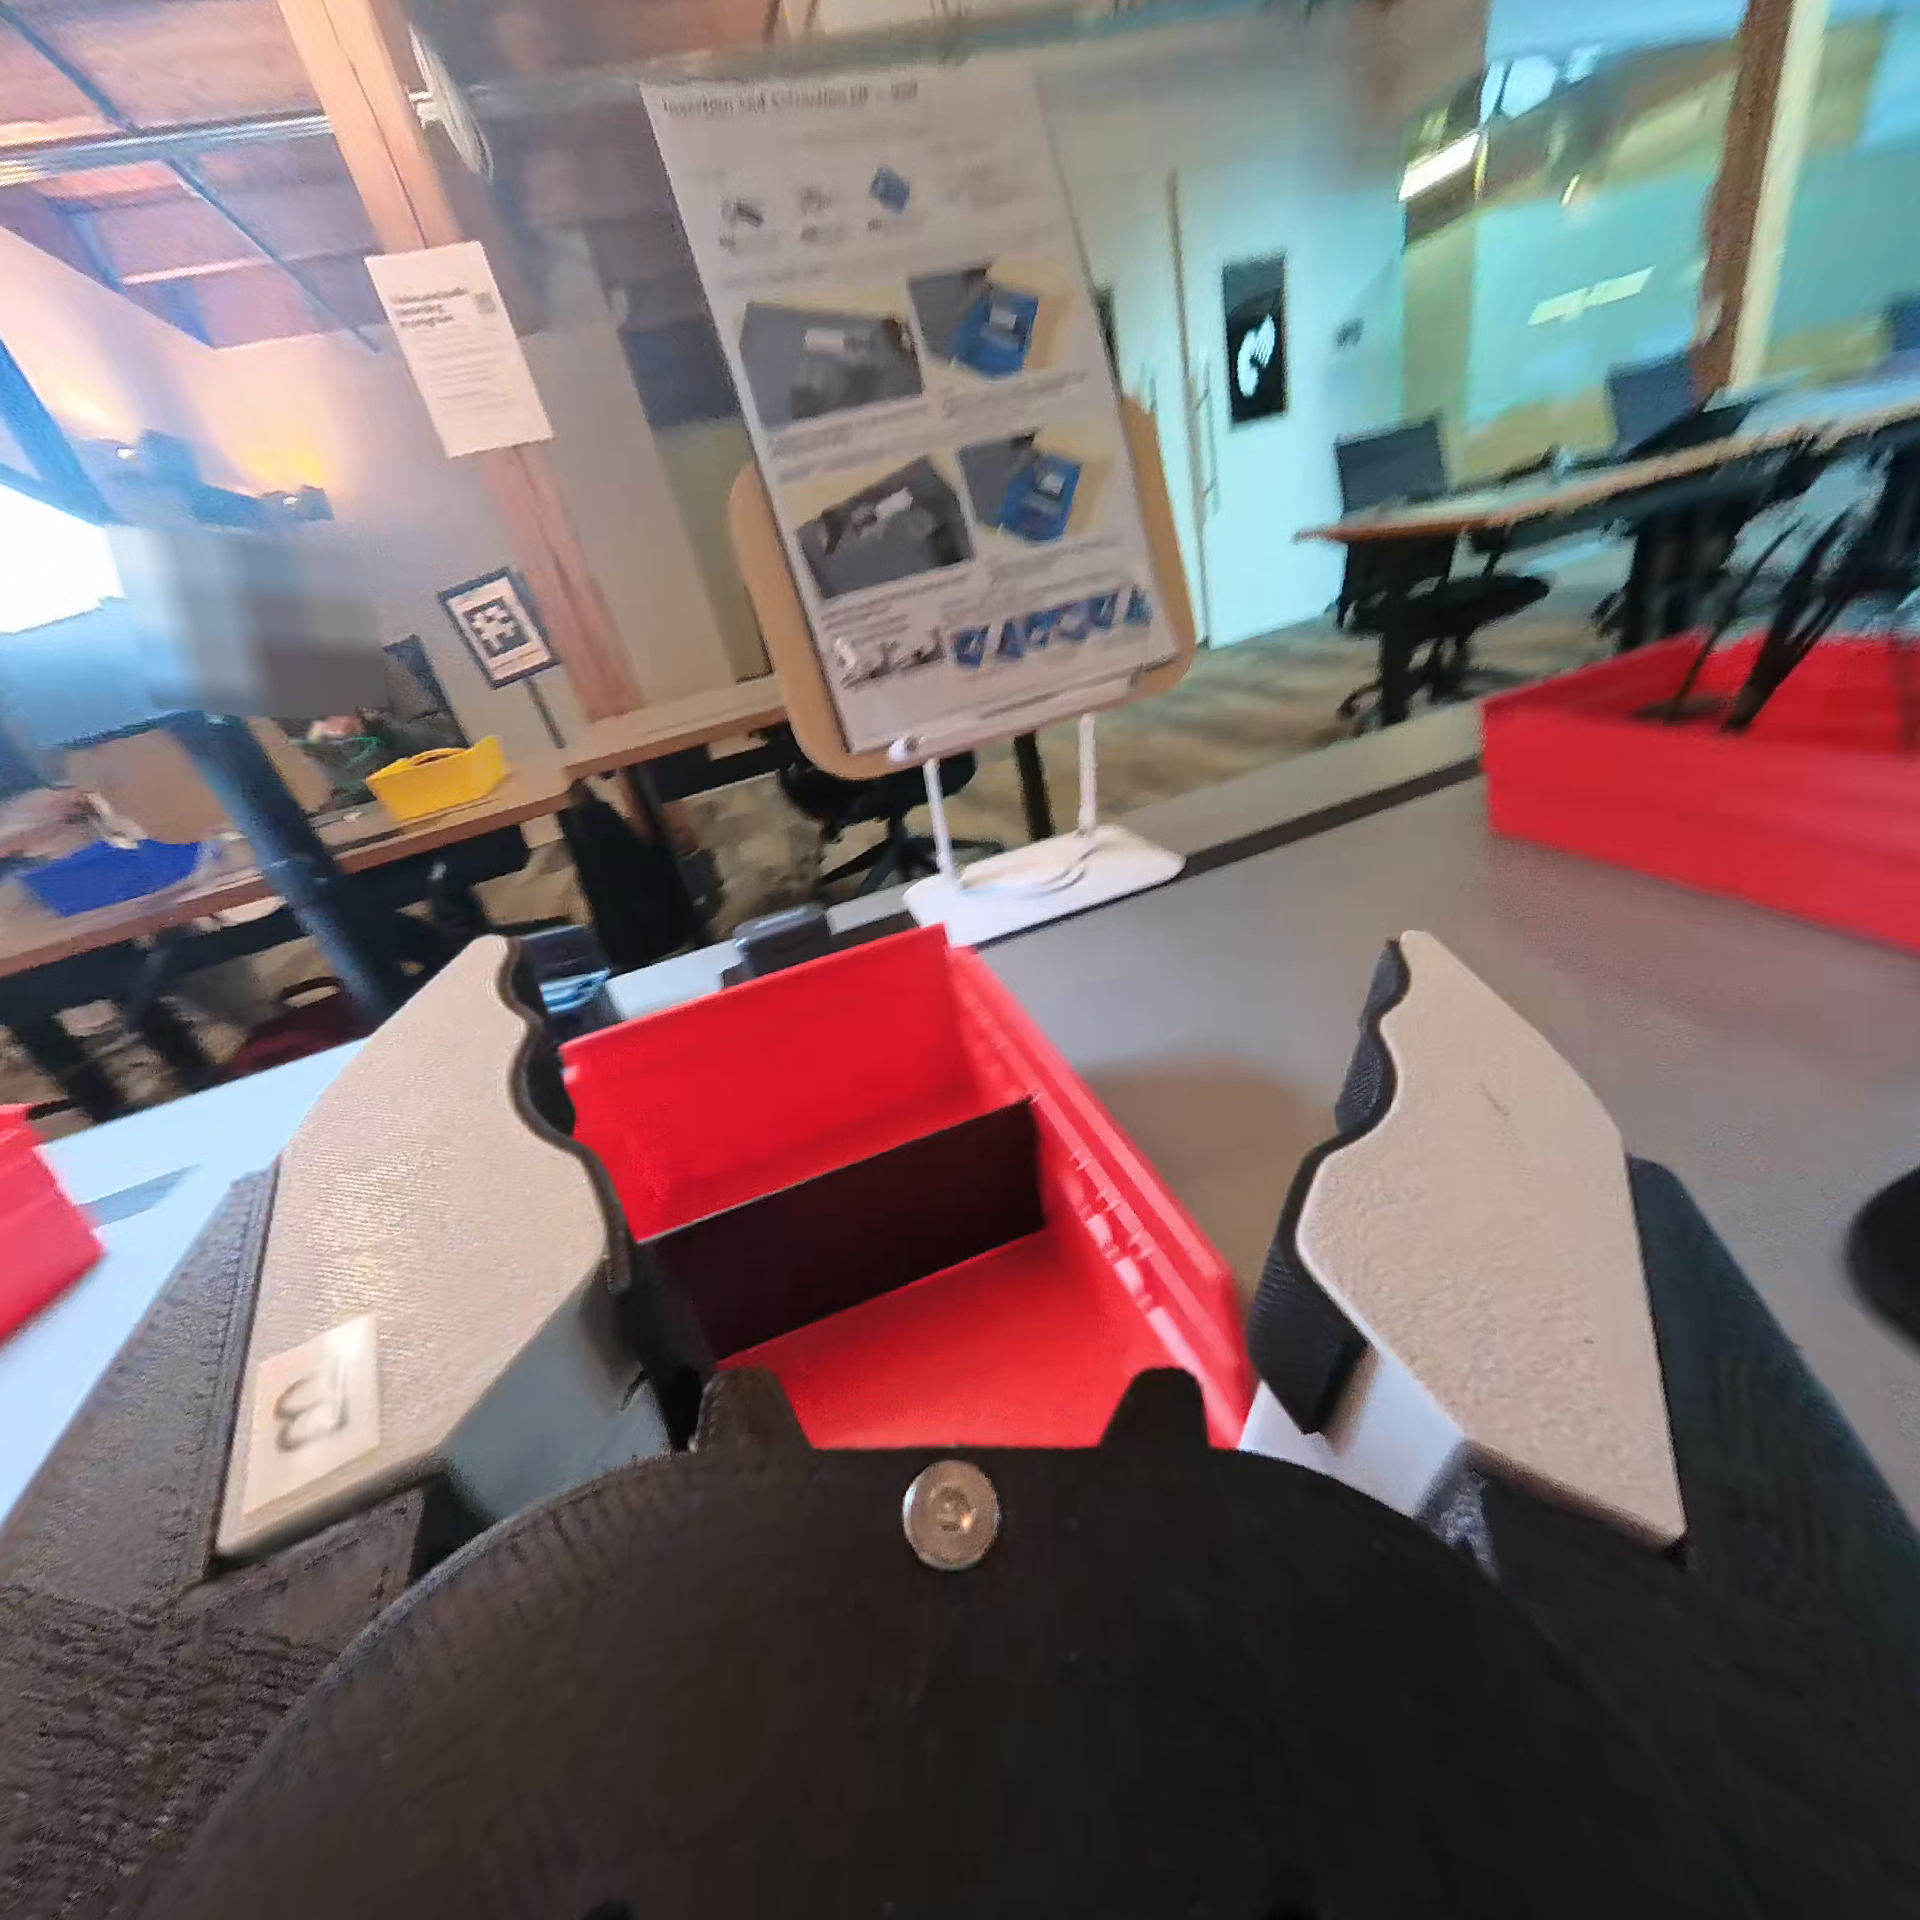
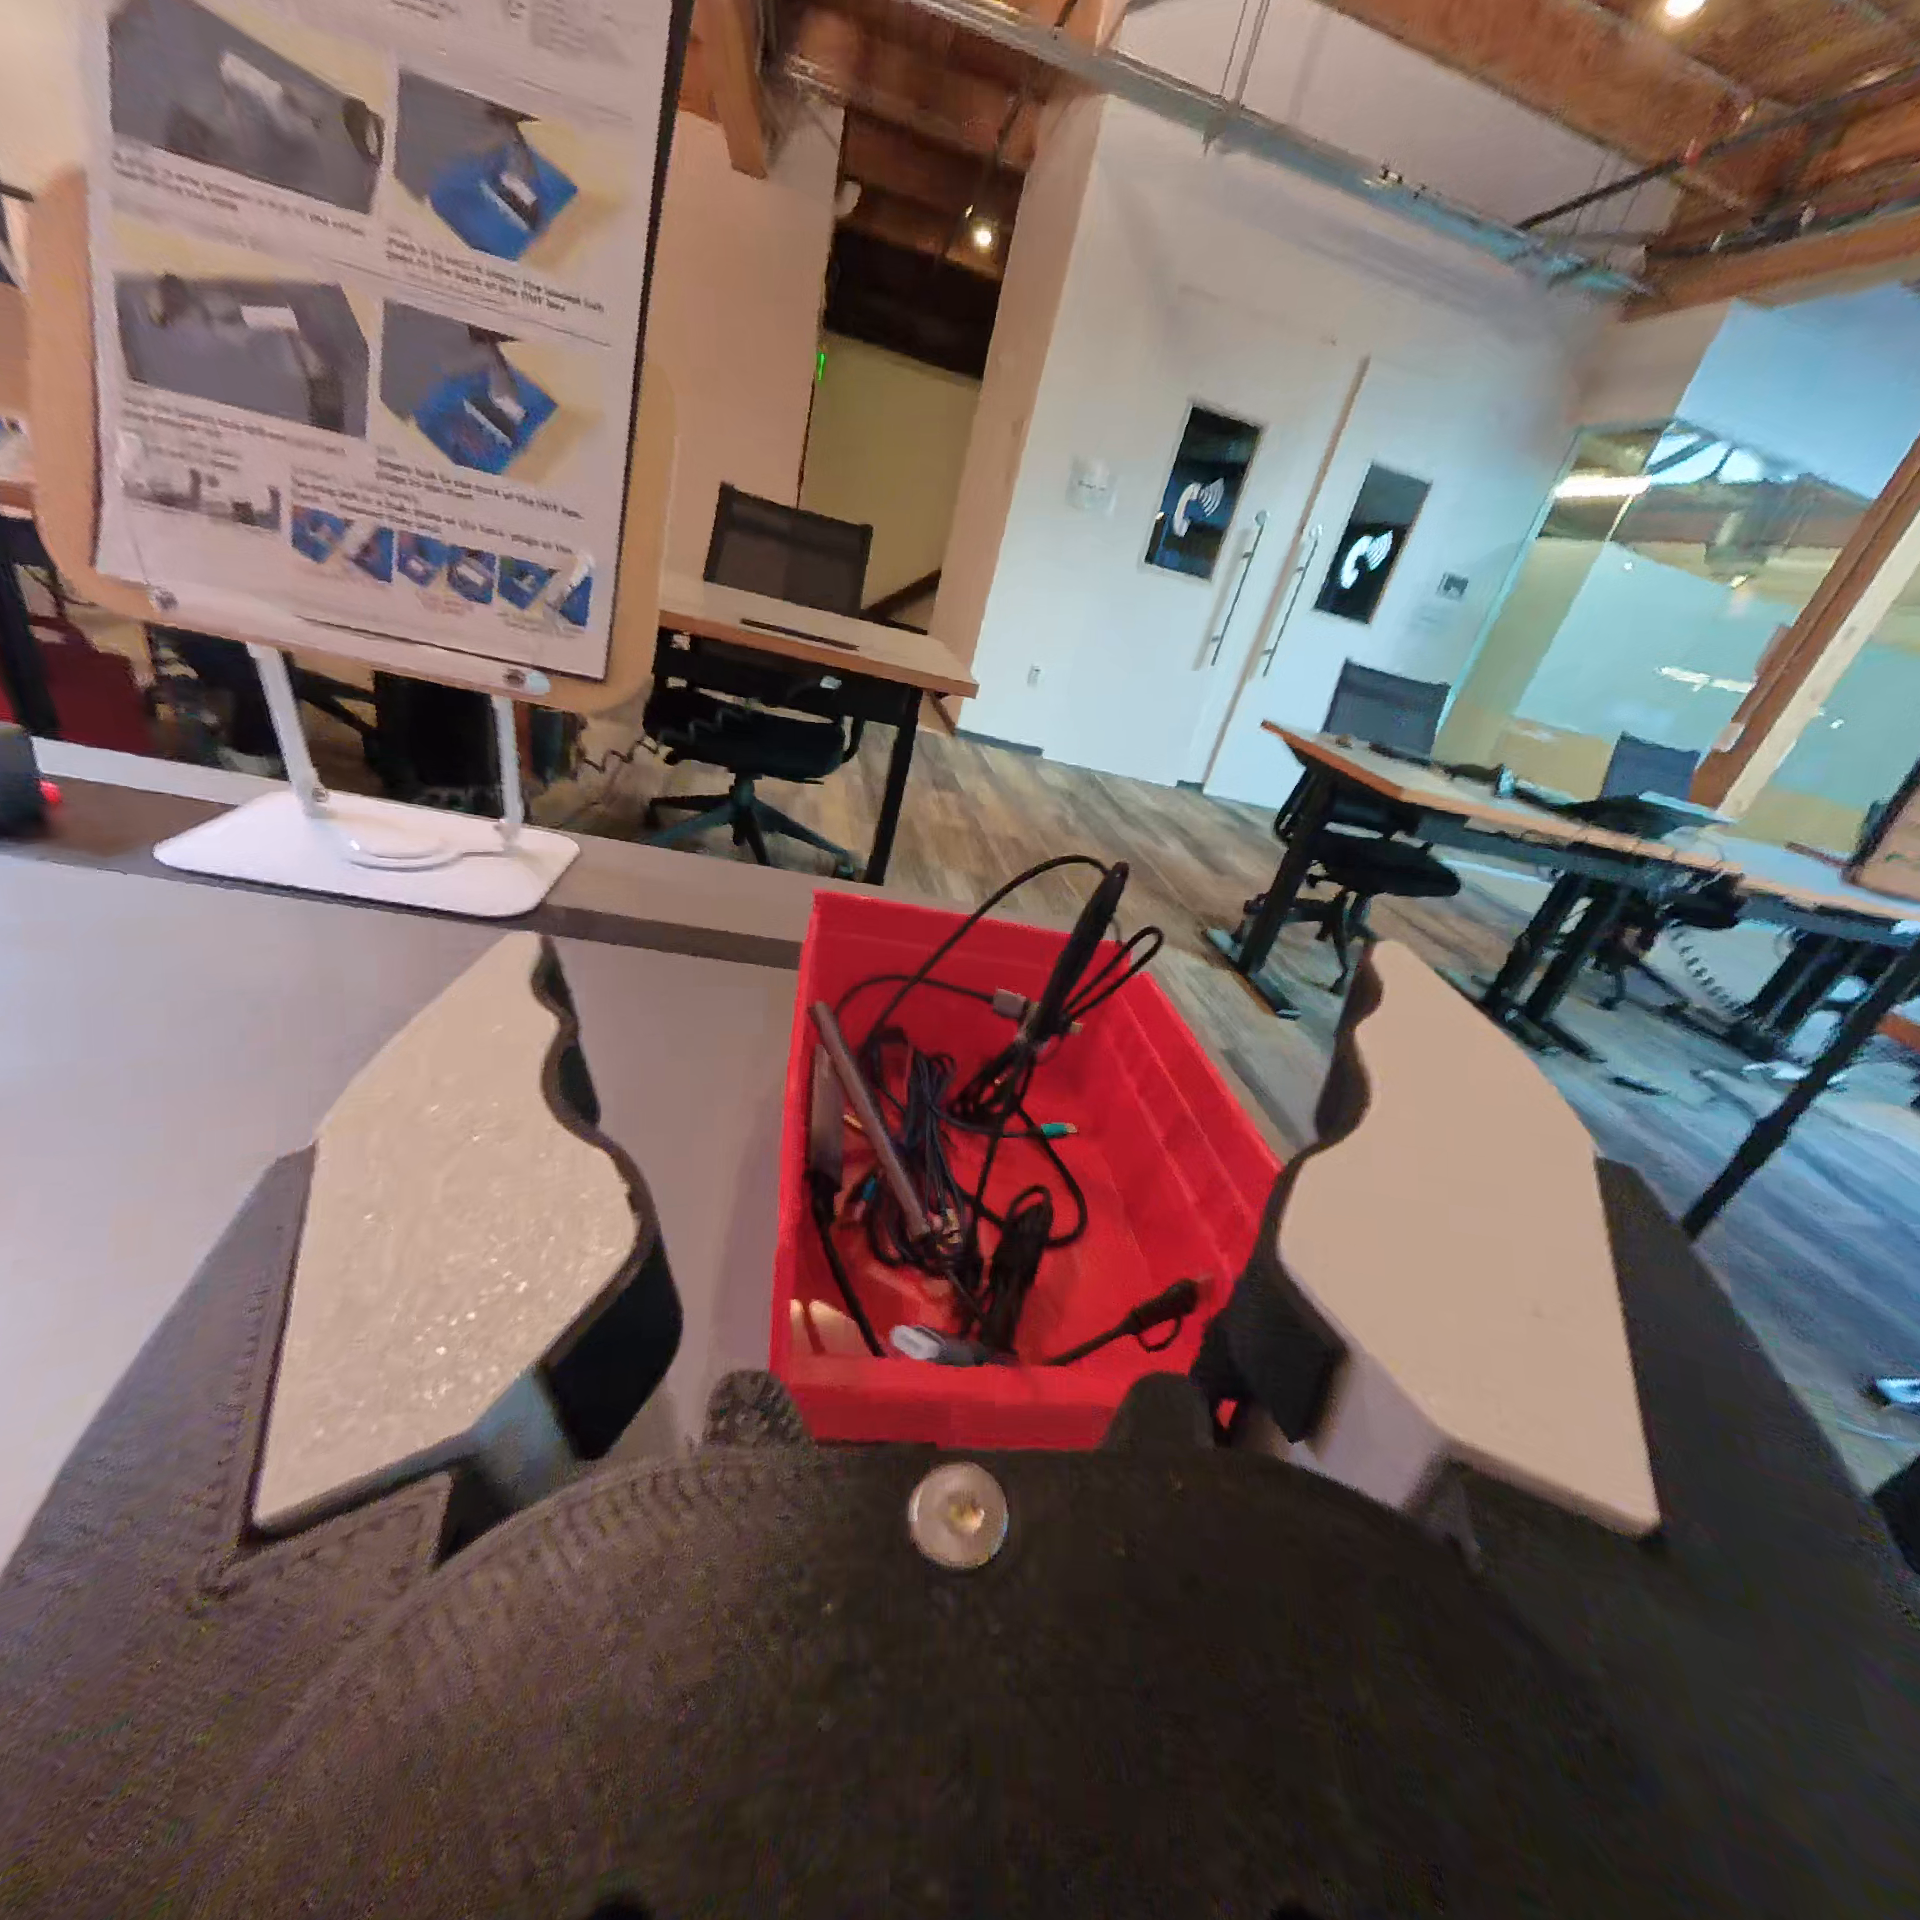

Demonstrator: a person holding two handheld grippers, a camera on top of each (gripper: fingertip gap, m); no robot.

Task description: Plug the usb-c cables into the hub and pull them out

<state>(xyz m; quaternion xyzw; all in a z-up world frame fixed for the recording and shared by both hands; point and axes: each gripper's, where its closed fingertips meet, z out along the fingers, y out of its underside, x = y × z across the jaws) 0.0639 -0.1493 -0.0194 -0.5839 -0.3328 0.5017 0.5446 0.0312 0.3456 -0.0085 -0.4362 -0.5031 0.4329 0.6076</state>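
Observation:
In the right wrist view a red bin [image 2: 1174,1132] stands on the grey table and holds a tangle of black cables [image 2: 997,1122] and a slim grey hub [image 2: 862,1101] leaning inside. My right gripper [image 2: 956,1029] is open and empty, hovering just in front of and above this bin. In the left wrist view another red bin [image 1: 831,1060] with a black divider [image 1: 862,1216] shows nothing inside. My left gripper [image 1: 951,1029] is open and empty right over this bin's near end. The bin with cables shows at the right of the left wrist view [image 1: 1704,821].
A poster board on a white stand [image 1: 935,416] stands at the table's far edge; it also shows in the right wrist view [image 2: 353,312]. A dark round object [image 1: 1886,1247] lies at the right edge. Desks and chairs [image 2: 1558,821] stand beyond the table.

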